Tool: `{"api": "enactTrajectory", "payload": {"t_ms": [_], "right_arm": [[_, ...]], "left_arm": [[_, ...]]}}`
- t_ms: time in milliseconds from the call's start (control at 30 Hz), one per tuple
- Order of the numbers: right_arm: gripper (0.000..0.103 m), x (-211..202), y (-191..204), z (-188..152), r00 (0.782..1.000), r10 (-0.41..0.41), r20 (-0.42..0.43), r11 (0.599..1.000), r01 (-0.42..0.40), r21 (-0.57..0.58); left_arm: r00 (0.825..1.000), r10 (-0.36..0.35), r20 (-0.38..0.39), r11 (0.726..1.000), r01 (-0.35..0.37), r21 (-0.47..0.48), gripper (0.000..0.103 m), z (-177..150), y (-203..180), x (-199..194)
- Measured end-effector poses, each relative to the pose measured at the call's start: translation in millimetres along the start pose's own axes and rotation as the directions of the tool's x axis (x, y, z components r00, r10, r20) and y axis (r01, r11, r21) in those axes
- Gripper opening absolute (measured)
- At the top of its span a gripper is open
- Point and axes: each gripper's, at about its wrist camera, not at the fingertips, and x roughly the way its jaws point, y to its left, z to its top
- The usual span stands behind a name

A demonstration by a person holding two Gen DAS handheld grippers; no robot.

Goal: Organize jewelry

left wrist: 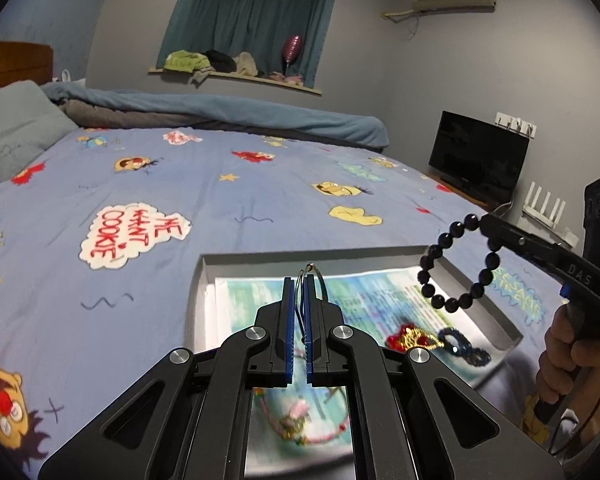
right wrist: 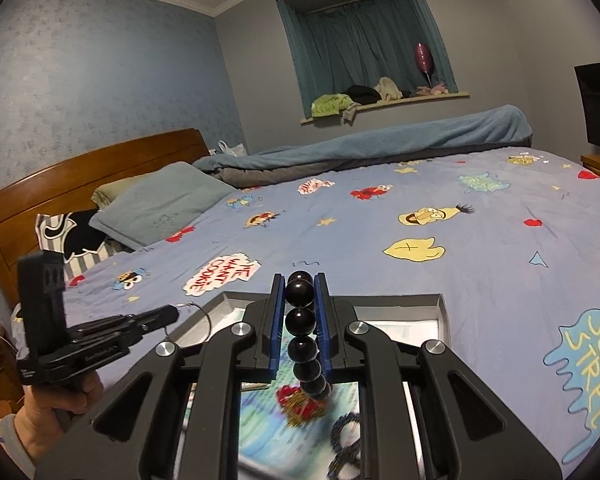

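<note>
Our left claw (left wrist: 299, 280) is pinched shut on a thin wire ring (left wrist: 314, 276), whose loop pokes out past the tips toward one o'clock in the left wrist view. Our right claw (right wrist: 300, 280) is clamped on a black bead bracelet (right wrist: 302, 320); in its own view the beads run straight down between the blue pads toward six o'clock, and from the left wrist view the same bracelet (left wrist: 456, 264) hangs as an open loop at about three o'clock, above the far right corner of the tray. We judge that we are in the carrying step, each claw holding one piece over the grey tray (left wrist: 204, 280) that sits on the bed (left wrist: 260, 184). Inside the tray, on its printed liner, a red and gold ornament (left wrist: 410, 338) lies at about four o'clock from the left claw, with a dark blue beaded piece (left wrist: 460, 346) just beside it, and a pink cord (left wrist: 300, 420) lies under the left claw at six o'clock, blurred. Next we need to pick a bare patch of liner for each piece, lower it until it rests, and only then ease the pads apart, keeping the bracelet off the ornament below it.
</note>
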Motion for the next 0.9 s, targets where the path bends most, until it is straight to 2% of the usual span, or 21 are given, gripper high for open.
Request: {"api": "enactTrajectory", "payload": {"t_ms": [133, 400, 667, 900], "right_arm": [[0.015, 18, -7, 0, 0.999, -0.01, -0.035, 1.0, 0.011, 0.01], [0.015, 43, -18, -9, 0.991, -0.045, -0.126, 0.999, 0.047, 0.019], [0.015, 45, -19, -13, 0.986, -0.067, -0.156, 0.998, 0.068, 0.001], [0.015, 44, -18, -12, 0.976, -0.121, -0.182, 0.992, 0.116, -0.041]], "left_arm": [[1.0, 0.023, -0.015, 1.0, -0.023, 0.008, 0.005, 5, 1, 11], [0.989, 0.061, -0.138, 0.998, -0.062, -0.002, 0.005, -2, 13, 43], [0.981, 0.063, -0.181, 0.998, -0.064, 0.001, 0.005, -8, 15, 49], [0.971, 0.069, -0.228, 0.997, -0.071, 0.003, 0.005, -13, 16, 56]]}}
